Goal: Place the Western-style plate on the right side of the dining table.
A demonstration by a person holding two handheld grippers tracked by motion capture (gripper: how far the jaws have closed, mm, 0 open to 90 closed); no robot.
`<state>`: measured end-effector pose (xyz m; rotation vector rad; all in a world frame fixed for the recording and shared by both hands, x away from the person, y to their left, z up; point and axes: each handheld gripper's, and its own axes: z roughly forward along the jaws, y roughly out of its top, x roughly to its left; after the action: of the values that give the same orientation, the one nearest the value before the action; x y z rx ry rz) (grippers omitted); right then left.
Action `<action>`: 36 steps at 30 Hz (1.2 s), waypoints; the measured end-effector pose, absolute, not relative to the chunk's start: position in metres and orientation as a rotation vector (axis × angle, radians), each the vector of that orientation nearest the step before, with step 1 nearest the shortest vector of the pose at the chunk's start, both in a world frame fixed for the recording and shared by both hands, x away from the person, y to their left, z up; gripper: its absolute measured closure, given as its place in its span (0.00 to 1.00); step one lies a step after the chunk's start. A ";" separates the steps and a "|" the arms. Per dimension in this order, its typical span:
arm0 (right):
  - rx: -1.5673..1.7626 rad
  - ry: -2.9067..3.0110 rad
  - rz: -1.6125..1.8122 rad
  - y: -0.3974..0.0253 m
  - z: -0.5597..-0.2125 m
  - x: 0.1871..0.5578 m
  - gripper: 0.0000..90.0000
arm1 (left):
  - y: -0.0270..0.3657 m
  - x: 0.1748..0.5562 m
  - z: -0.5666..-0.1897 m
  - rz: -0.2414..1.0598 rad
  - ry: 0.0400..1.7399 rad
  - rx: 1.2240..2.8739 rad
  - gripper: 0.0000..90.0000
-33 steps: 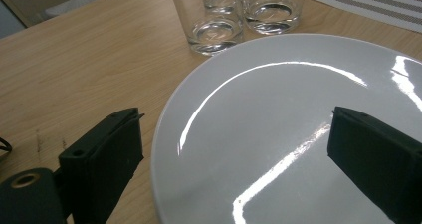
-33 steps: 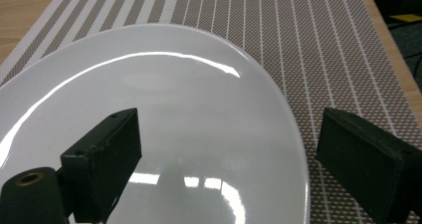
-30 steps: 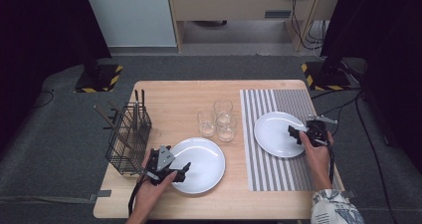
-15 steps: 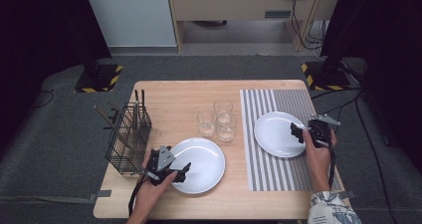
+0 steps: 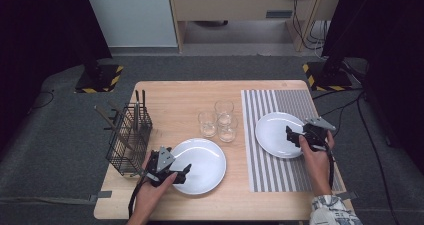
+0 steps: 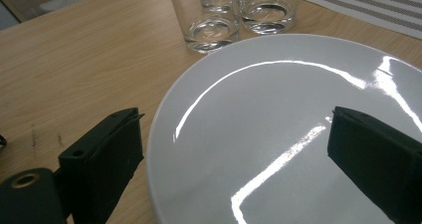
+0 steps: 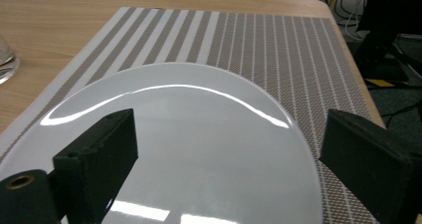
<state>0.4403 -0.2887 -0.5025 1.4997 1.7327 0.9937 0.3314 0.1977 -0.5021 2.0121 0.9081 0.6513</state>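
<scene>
On the wooden surface (image 5: 175,92) there are two white plates, and each gripper is at one of them. The left gripper (image 5: 176,174) is at the near left edge of the left plate (image 5: 202,157), which lies directly on the bare wood near the front of the surface. In the left gripper view its two black jaws are spread wide: one jaw is over the wood just beside the rim, the other is over the shiny inside of the left plate (image 6: 278,134), and they do not pinch anything. The right gripper (image 5: 296,136) is at the right edge of the right plate (image 5: 275,132), which lies on a striped placemat (image 5: 280,102) at the right side of the surface. In the right gripper view its jaws are also spread wide, one over the right plate (image 7: 199,149) and one over the striped placemat (image 7: 239,40) beside the rim, and nothing is held between them. Three empty glasses (image 5: 220,120) stand close together between the two plates, a little farther back. A black wire basket (image 5: 129,140) with some cutlery standing in it is at the left edge of the surface, just beside the left hand (image 5: 152,195)
</scene>
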 end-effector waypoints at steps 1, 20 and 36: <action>1.500 1.748 0.999 -0.287 -0.503 0.439 0.08 | 0.199 0.328 -0.500 0.654 0.909 2.011 0.07; 1.305 1.919 1.040 -0.253 -0.505 0.421 0.19 | 0.210 0.318 -0.485 0.606 0.929 2.052 0.07; 1.158 1.970 1.019 -0.235 -0.503 0.415 0.09 | 0.212 0.321 -0.454 0.626 0.872 2.066 0.07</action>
<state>0.4146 -0.2353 -0.5032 1.1580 1.9698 1.0191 0.3207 0.2117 -0.4537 2.0661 0.8723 0.6260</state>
